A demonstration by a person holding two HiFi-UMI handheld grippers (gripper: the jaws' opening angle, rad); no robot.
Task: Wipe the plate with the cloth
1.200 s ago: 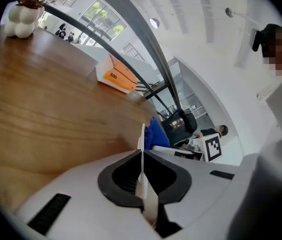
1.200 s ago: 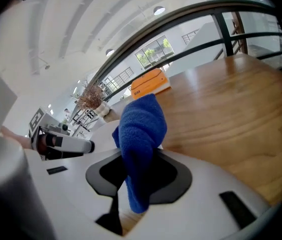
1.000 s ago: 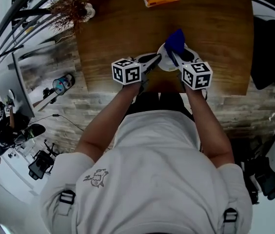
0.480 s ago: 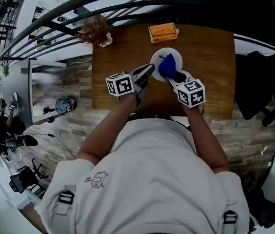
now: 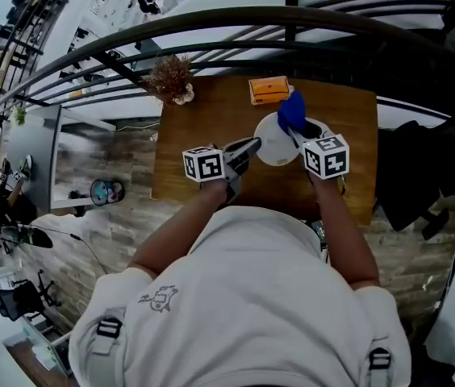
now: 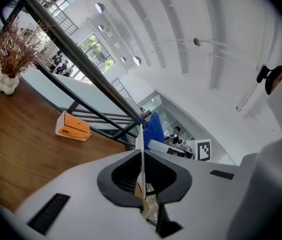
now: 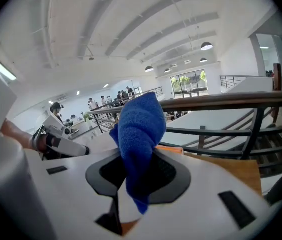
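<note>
My left gripper (image 5: 252,145) is shut on the rim of the white plate (image 5: 277,141), which it holds above the brown table (image 5: 203,119). In the left gripper view the plate (image 6: 141,143) stands edge-on between the closed jaws of the left gripper (image 6: 141,156). The right gripper (image 5: 298,132) is shut on a blue cloth (image 5: 292,111), which sits at the plate's far right edge. Seen from the right gripper view, the cloth (image 7: 138,129) bulges up out of the right gripper (image 7: 137,159). Whether the cloth touches the plate I cannot tell.
An orange box (image 5: 269,89) lies at the table's far edge, and a white vase of dried twigs (image 5: 171,79) stands at the far left corner. A black railing (image 5: 211,22) runs behind the table. A dark chair (image 5: 409,176) is to the right.
Both grippers have risen from the table, carrying the plate and the cloth. The cloth has shifted from the plate's face toward its far right edge.
</note>
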